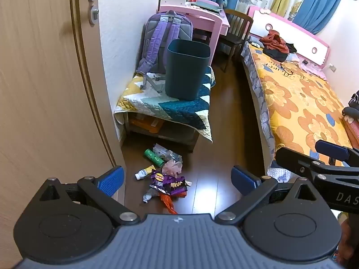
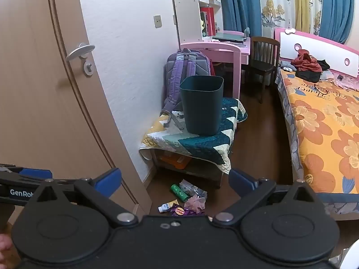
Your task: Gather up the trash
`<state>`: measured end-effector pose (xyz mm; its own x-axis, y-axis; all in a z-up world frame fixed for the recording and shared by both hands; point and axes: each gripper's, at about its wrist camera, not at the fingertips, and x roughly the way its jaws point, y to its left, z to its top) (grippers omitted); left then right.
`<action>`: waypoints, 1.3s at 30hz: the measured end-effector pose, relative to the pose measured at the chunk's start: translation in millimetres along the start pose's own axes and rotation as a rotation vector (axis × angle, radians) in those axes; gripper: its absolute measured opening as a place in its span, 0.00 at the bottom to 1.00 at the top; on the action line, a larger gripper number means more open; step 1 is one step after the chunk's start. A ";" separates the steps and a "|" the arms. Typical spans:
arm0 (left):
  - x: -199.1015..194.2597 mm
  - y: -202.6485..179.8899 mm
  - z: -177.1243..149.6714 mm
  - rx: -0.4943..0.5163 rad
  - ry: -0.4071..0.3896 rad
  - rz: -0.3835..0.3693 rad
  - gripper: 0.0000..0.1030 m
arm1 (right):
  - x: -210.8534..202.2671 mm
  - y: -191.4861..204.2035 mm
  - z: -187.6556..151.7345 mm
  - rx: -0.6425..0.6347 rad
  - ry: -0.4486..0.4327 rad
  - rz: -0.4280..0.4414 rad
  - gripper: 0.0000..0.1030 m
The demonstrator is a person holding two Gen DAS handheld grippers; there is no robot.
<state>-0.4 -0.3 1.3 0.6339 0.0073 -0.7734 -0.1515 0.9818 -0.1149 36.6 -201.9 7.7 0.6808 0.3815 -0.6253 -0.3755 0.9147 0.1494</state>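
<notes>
1. I see the dark teal bin (image 1: 187,69) upright on the quilt-covered surface (image 1: 179,109), near its front right corner, just in front of a purple backpack (image 1: 163,38). I cannot see into the bin.
2. Trash pile (image 1: 165,177) lies on the floor (image 1: 213,157) below the surface's front edge: green tube (image 1: 154,157), small white bottle (image 1: 143,173), purple snack wrapper (image 1: 168,182), pink crumpled piece (image 1: 172,168), orange scrap (image 1: 167,202).
3. Left tongs (image 1: 177,180): jaws wide, nothing between them, poised above the pile.
4. Right tongs (image 2: 175,182): jaws wide, empty, touching nothing.
</notes>
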 end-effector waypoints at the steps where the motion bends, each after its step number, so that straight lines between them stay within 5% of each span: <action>1: -0.7 -0.3 0.3 0.005 -0.005 0.003 0.99 | 0.3 -0.7 -0.5 0.002 0.002 0.003 0.99; 39: -13.2 5.4 3.1 -0.011 -0.048 0.051 0.99 | -3.2 -3.1 -2.0 -0.047 -0.030 0.080 0.98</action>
<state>-7.2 5.5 12.8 0.6604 0.0668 -0.7479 -0.1931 0.9777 -0.0831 34.3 -206.2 7.8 0.6657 0.4572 -0.5898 -0.4577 0.8744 0.1613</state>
